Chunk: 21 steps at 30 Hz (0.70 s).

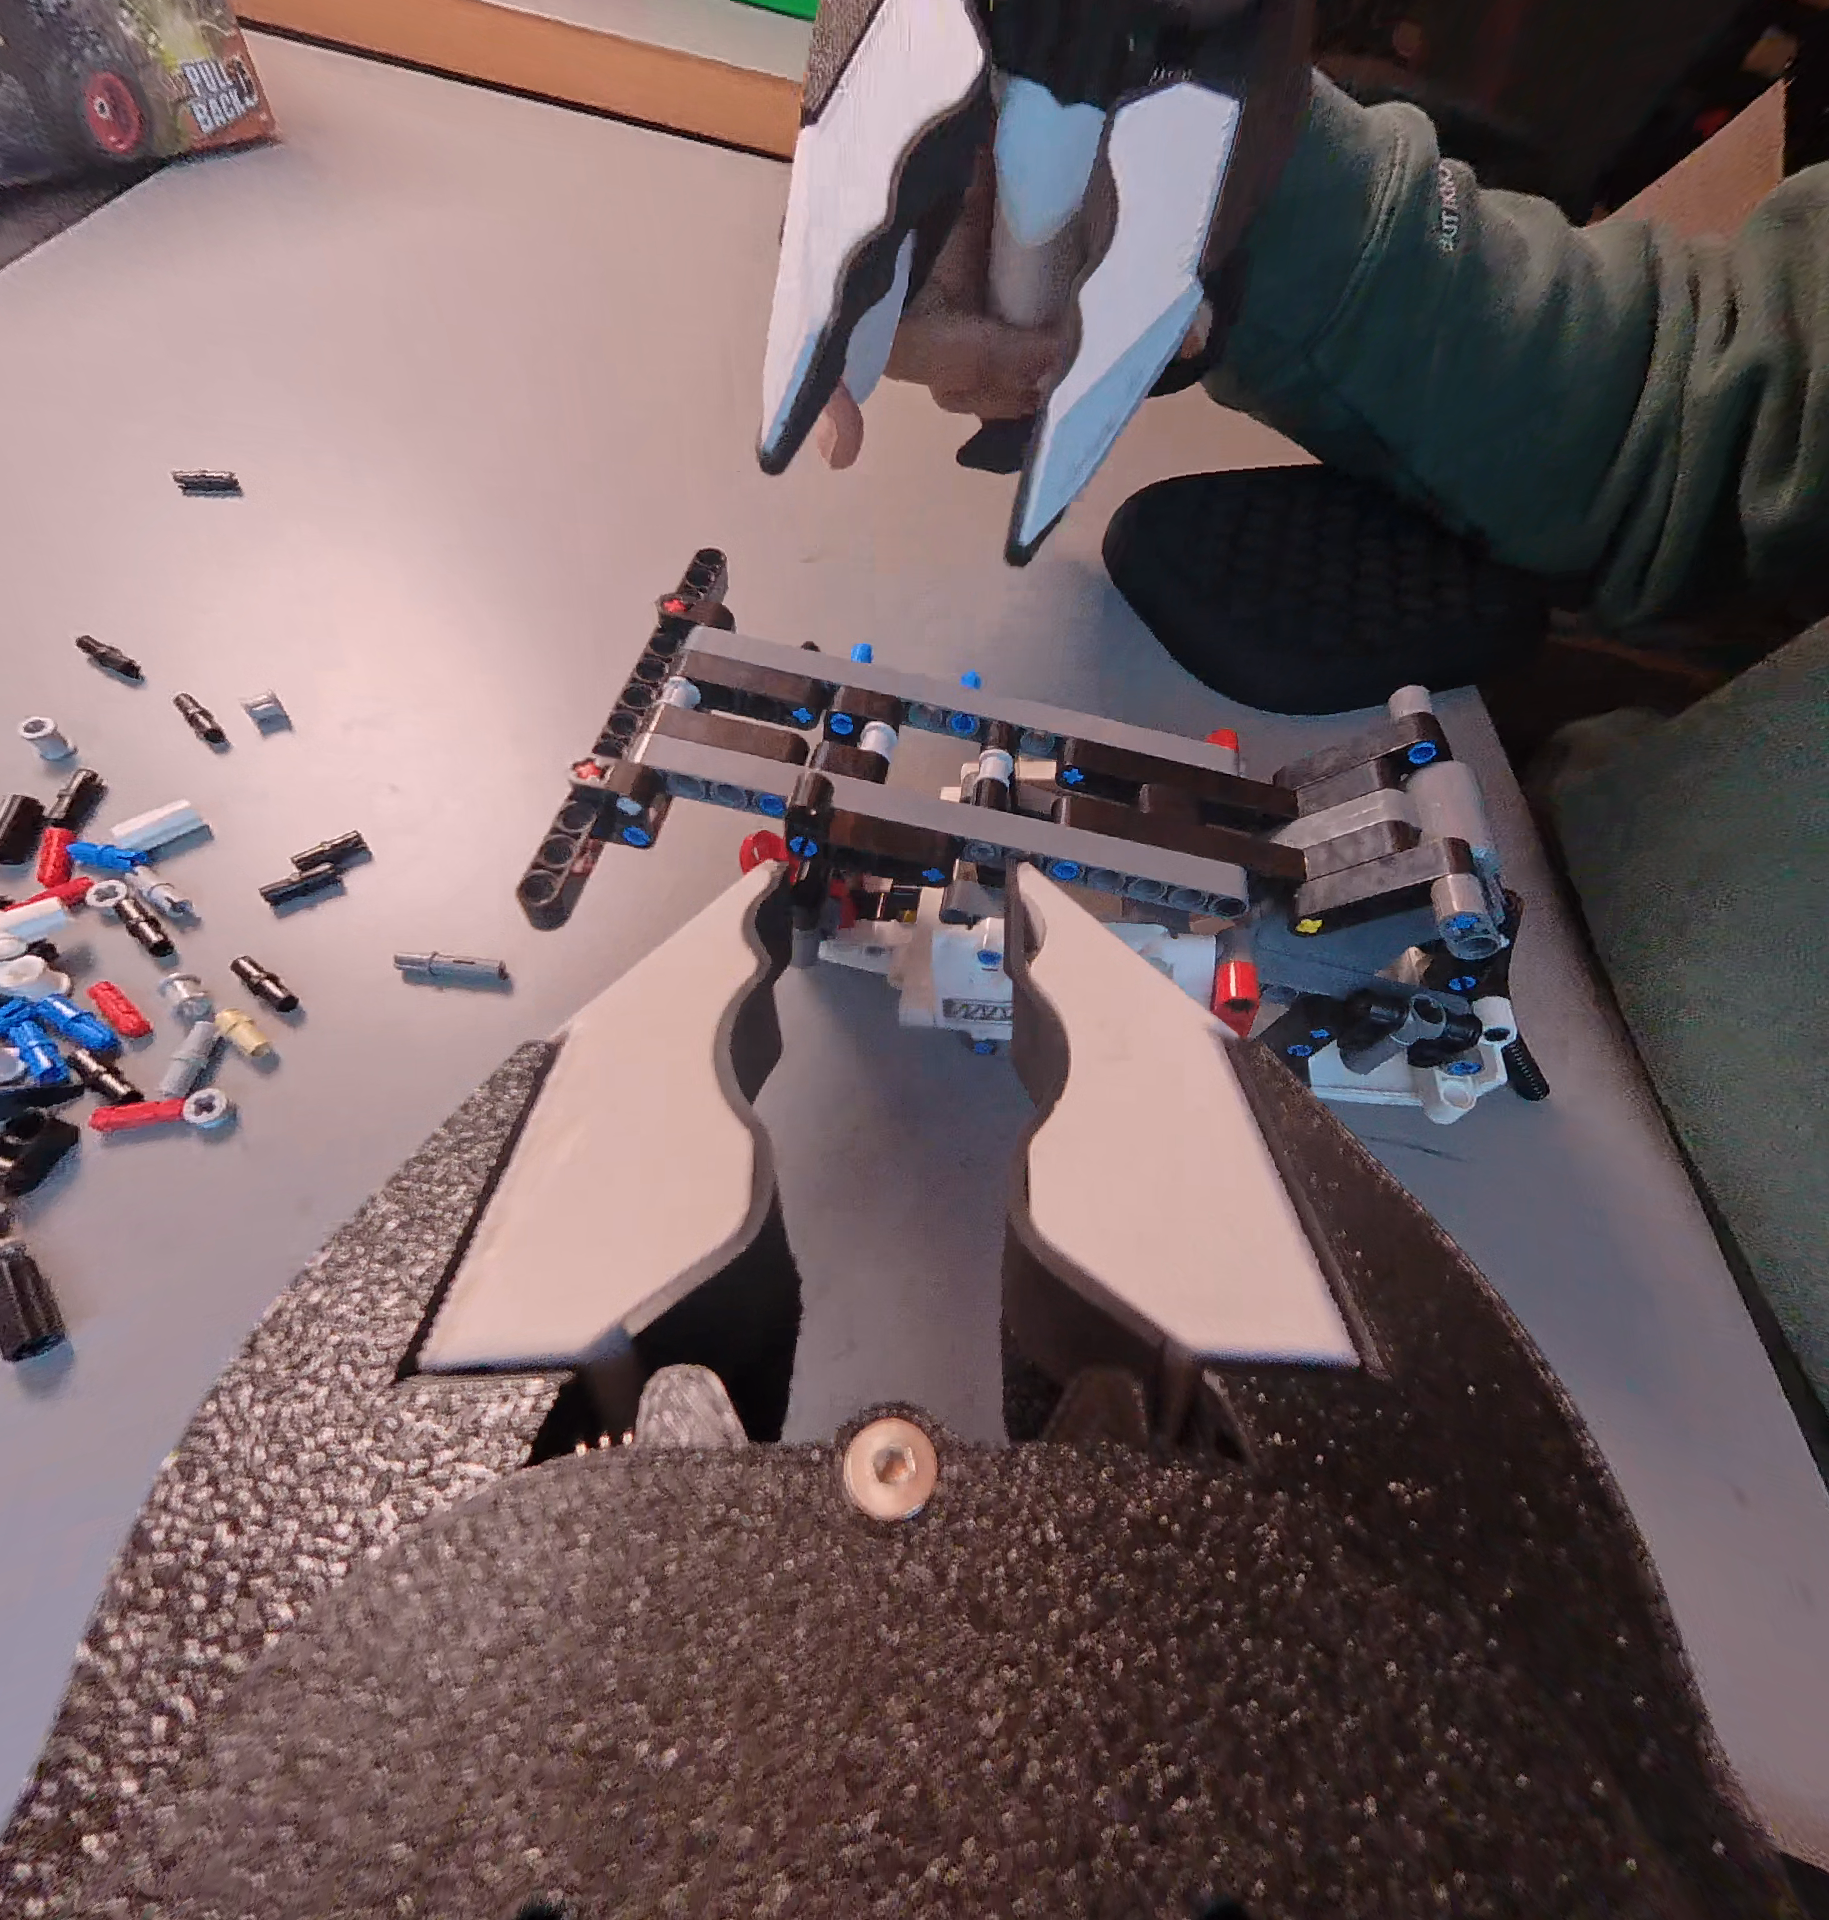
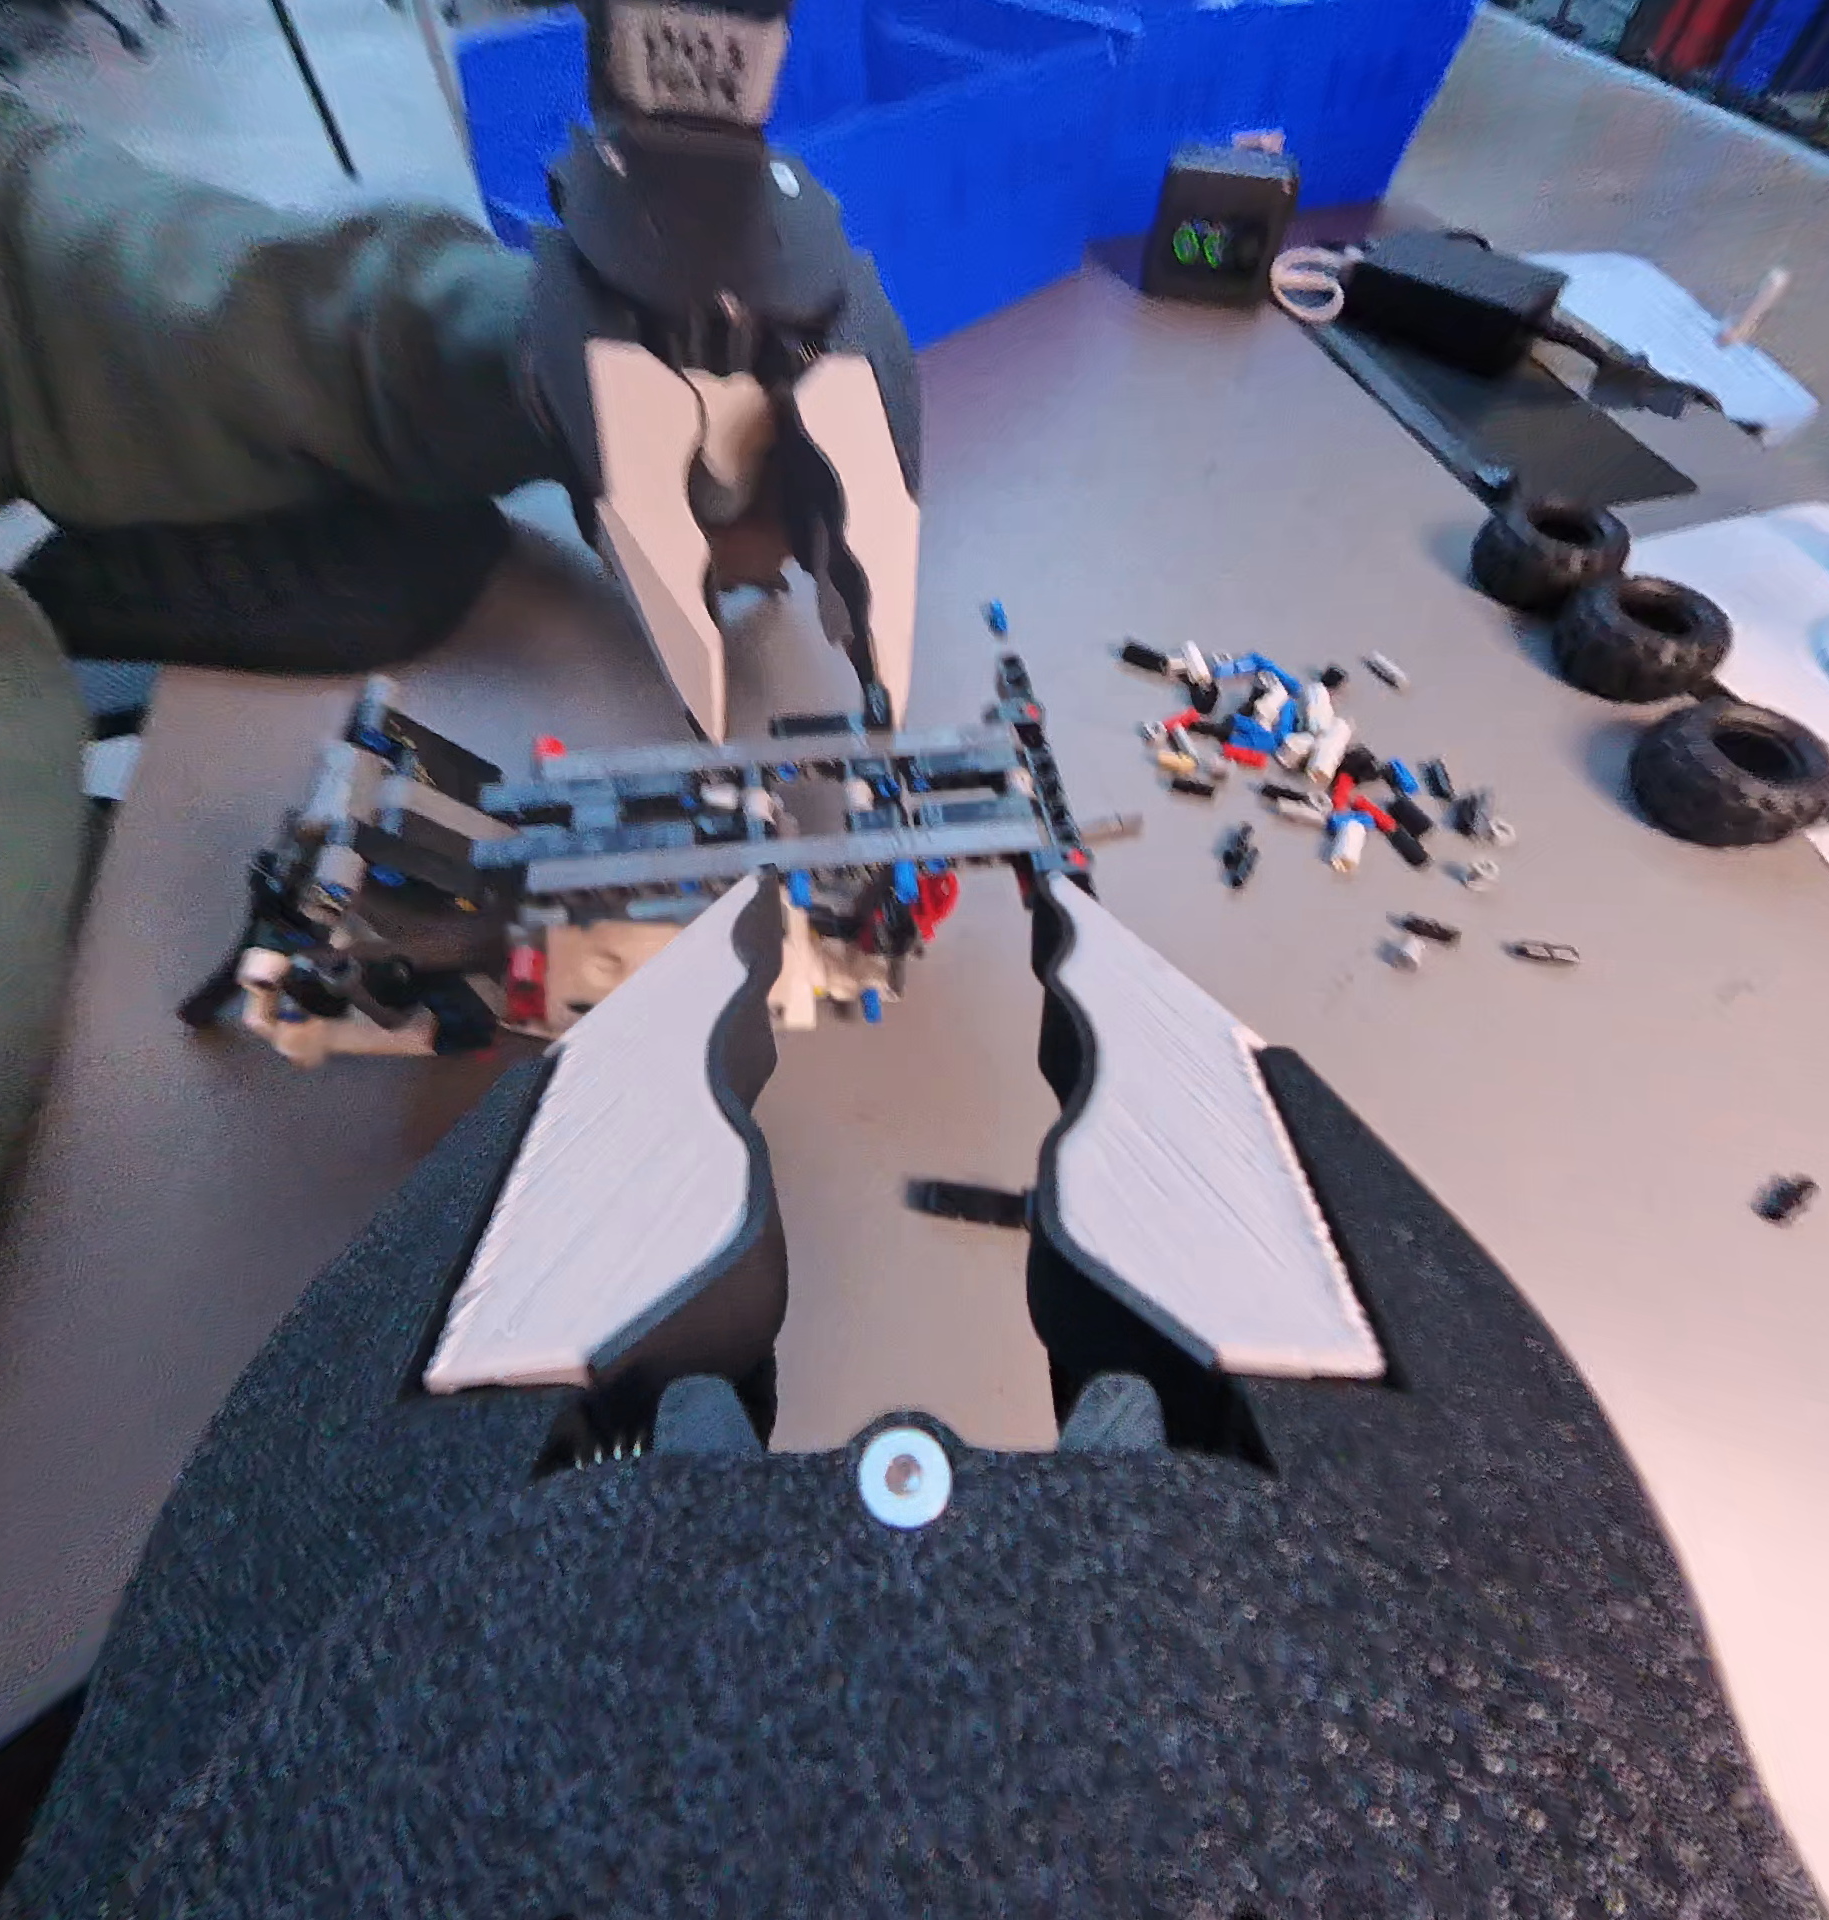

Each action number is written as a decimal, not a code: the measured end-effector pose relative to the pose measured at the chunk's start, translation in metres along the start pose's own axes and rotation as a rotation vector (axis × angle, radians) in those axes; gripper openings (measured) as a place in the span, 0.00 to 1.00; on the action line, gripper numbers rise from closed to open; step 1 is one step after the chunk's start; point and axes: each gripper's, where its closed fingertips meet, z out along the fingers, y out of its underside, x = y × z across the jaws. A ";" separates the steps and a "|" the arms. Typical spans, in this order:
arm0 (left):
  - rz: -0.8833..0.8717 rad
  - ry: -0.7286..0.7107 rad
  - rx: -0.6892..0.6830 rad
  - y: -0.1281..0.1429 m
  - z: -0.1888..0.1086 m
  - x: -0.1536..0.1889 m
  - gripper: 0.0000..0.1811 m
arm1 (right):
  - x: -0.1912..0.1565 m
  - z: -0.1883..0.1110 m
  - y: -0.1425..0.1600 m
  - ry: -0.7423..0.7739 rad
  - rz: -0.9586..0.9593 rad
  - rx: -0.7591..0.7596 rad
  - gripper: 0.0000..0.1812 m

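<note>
Left wrist view: grey worktop (image 1: 422,343), both grippers' jaws wide open and empty by the brick frame (image 1: 951,810); loose pieces (image 1: 68,987) near its left edge.

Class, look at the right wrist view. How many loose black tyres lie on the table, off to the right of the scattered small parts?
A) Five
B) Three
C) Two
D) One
B: three black tyres lie in a row on the grey table, to the right of the pile of small parts, near a white sheet at the edge.
</note>
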 end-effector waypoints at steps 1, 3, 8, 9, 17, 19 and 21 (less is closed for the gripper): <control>0.008 0.008 0.013 -0.001 0.000 0.001 0.22 | -0.006 0.004 -0.008 -0.032 0.011 0.021 0.25; 0.016 0.009 0.014 -0.001 0.001 0.001 0.22 | -0.016 0.016 -0.012 -0.083 0.015 0.001 0.25; 0.049 0.000 0.042 -0.004 -0.001 -0.001 0.23 | -0.022 0.041 -0.003 -0.131 0.029 -0.114 0.22; 0.052 0.004 0.047 -0.004 -0.002 -0.001 0.23 | -0.023 0.044 0.002 -0.134 0.017 -0.151 0.22; 0.081 0.042 0.020 -0.006 0.000 -0.002 0.23 | -0.021 0.048 0.009 -0.137 -0.120 -0.357 0.20; 0.069 0.056 0.019 -0.006 0.000 -0.002 0.21 | -0.022 0.049 0.009 -0.157 -0.164 -0.423 0.20; 0.063 0.064 0.017 -0.005 -0.001 -0.001 0.19 | -0.024 0.049 0.010 -0.185 -0.210 -0.488 0.19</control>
